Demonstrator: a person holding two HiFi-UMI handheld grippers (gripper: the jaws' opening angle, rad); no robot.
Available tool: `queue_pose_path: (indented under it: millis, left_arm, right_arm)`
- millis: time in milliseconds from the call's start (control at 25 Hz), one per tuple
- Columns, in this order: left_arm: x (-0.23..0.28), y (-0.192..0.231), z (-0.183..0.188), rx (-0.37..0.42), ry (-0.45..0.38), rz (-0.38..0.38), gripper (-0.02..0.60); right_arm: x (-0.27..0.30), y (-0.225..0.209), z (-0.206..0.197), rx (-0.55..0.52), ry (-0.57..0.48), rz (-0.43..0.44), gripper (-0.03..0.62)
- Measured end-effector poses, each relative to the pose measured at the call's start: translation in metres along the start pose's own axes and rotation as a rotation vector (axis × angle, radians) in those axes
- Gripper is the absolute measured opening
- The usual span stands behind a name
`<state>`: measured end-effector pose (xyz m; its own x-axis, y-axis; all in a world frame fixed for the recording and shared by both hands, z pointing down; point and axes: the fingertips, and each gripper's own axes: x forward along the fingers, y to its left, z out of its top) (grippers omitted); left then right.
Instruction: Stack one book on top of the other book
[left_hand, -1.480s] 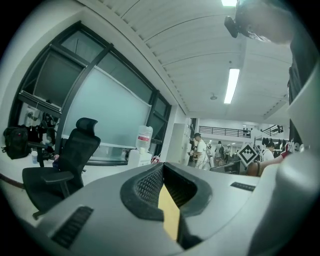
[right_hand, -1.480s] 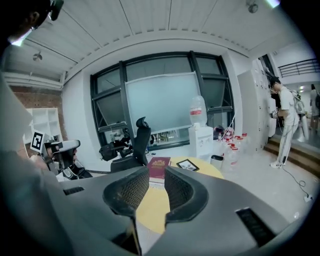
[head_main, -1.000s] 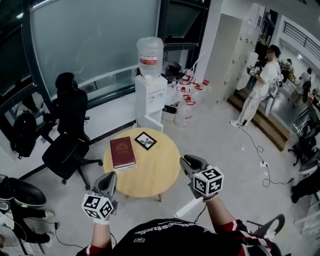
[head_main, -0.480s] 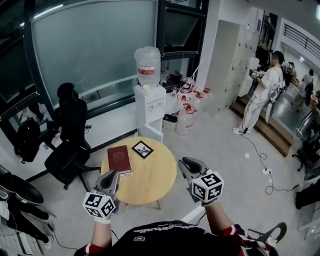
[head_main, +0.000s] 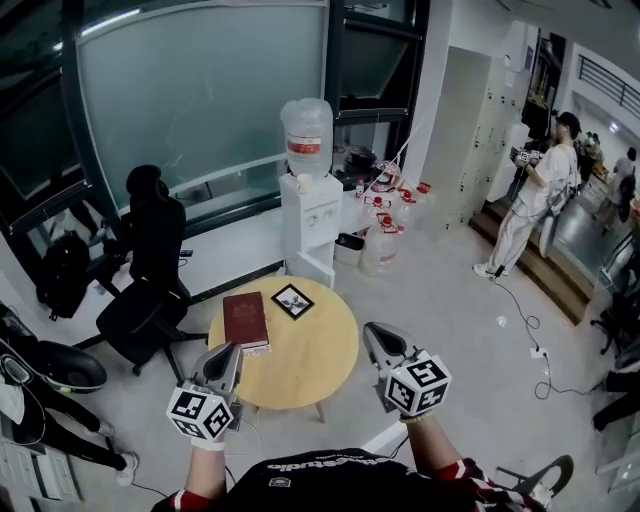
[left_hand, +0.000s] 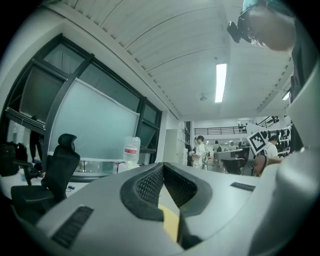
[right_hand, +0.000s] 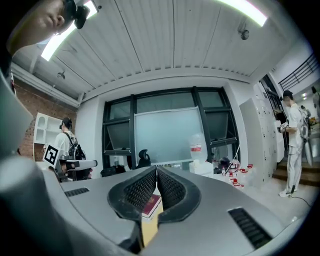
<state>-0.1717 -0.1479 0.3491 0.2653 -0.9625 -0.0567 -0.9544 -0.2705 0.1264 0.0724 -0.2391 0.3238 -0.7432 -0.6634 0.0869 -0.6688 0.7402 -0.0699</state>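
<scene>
A dark red book (head_main: 245, 319) lies flat at the left of the round wooden table (head_main: 310, 360). A pale edge shows under its near end; whether that is a second book I cannot tell. My left gripper (head_main: 228, 351) hovers level at the table's near left rim, shut and empty. My right gripper (head_main: 373, 334) hangs off the near right rim; its jaws have just closed with nothing between them. In the right gripper view the red book (right_hand: 151, 205) shows beyond the shut right gripper (right_hand: 157, 170). In the left gripper view the left gripper (left_hand: 163, 165) is shut, with a sliver of table (left_hand: 170, 223) below.
A small black-framed card (head_main: 292, 301) lies on the table beside the book. Behind the table stand a water dispenser (head_main: 309, 205) and several bottles (head_main: 385, 228). An office chair with a dark jacket (head_main: 152, 262) stands at the left. A person (head_main: 533, 195) stands far right.
The head view has tilted up a little, so the table sits slightly lower and farther off. Both grippers stay near the table's front rim. The red book has not moved.
</scene>
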Motion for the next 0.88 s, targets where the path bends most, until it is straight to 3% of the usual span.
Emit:
queue_pose_path:
  millis: [880]
  left_arm:
    - [-0.023,0.0,-0.001,-0.035,-0.012,0.008,0.017]
  right_arm:
    - [-0.001,0.022,-0.001,0.007,-0.002,0.005,0.028]
